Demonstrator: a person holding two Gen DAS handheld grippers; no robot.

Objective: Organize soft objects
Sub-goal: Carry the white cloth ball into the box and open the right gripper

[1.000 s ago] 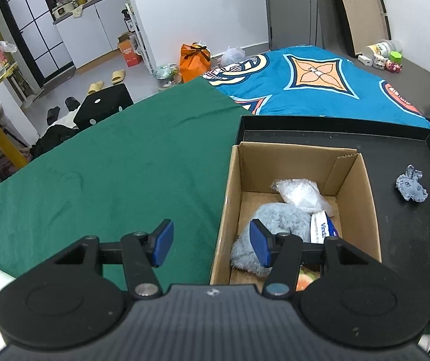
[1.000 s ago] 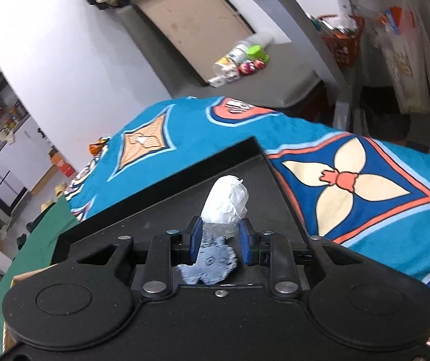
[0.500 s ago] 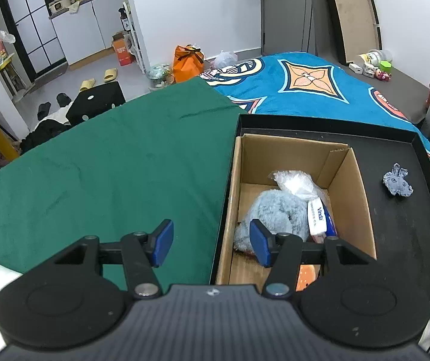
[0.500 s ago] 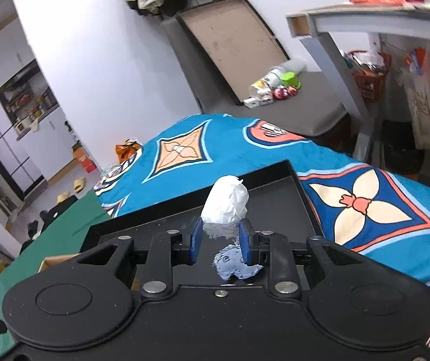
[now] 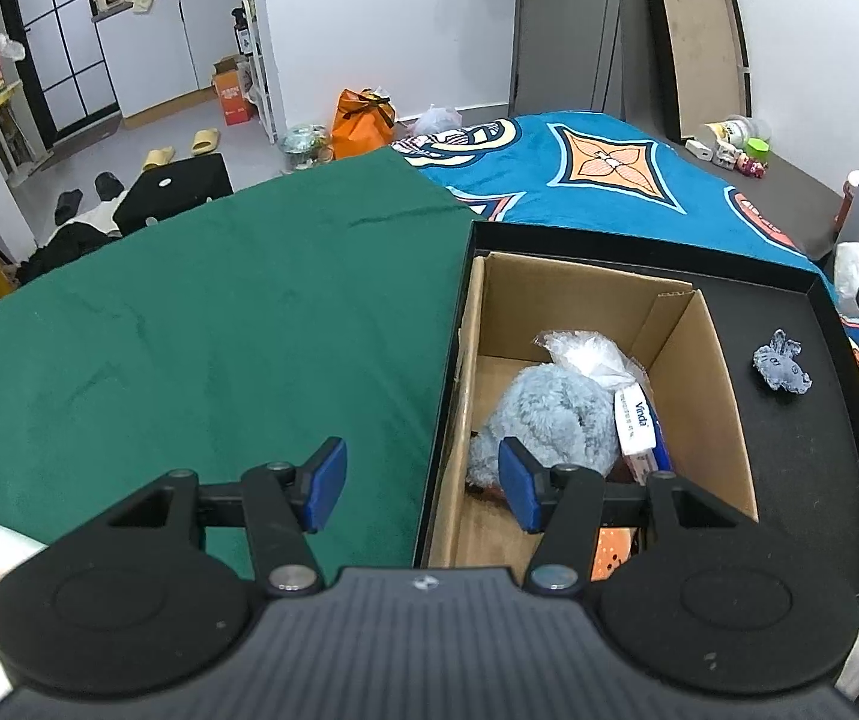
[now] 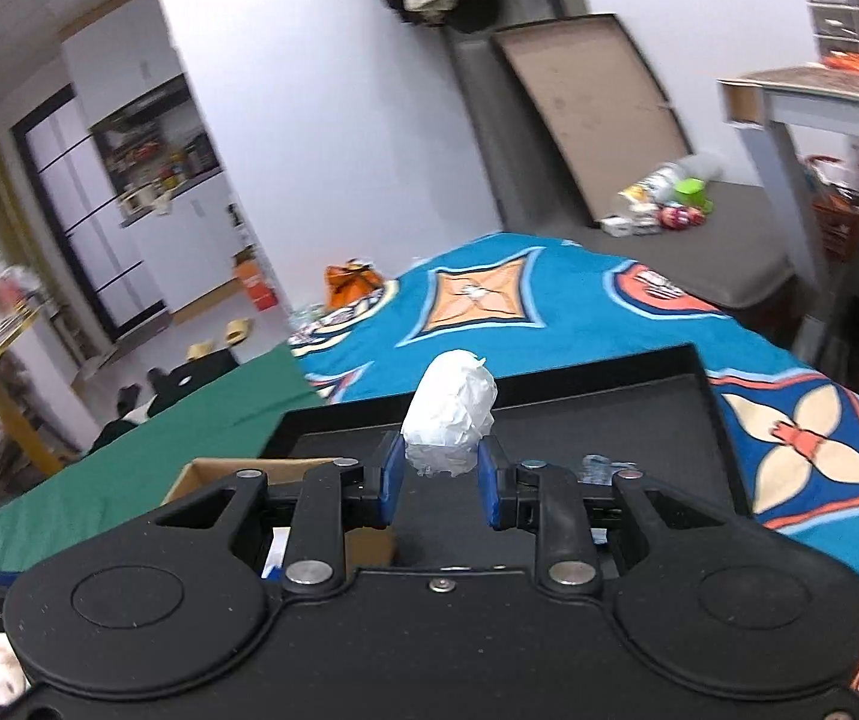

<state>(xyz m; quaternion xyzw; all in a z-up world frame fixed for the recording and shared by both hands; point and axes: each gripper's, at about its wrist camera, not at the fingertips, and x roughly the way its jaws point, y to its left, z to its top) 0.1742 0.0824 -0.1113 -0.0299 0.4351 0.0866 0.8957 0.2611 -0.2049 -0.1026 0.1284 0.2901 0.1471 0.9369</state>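
My right gripper point(image 6: 438, 480) is shut on a crumpled white tissue wad point(image 6: 450, 411) and holds it above the black tray point(image 6: 639, 414); the wad also shows at the right edge of the left wrist view point(image 5: 858, 276). My left gripper point(image 5: 423, 483) is open and empty over the near left edge of the cardboard box point(image 5: 723, 396). The box holds a fluffy grey plush point(image 5: 549, 414), a clear plastic bag point(image 5: 588, 354) and a Vinda tissue pack point(image 5: 639, 426). A small grey plush toy point(image 5: 780, 363) lies on the tray point(image 5: 801, 450) to the right of the box.
The tray sits on a bed with a green cloth point(image 5: 219, 324) on the left and a blue patterned cover point(image 5: 609, 180) behind and right. A grey table point(image 6: 813, 102) stands at the far right. Bags and slippers lie on the floor beyond.
My right gripper has risen and swung left with the tissue wad, bringing the box corner into its view. My left gripper has pulled back and up a little, still open.
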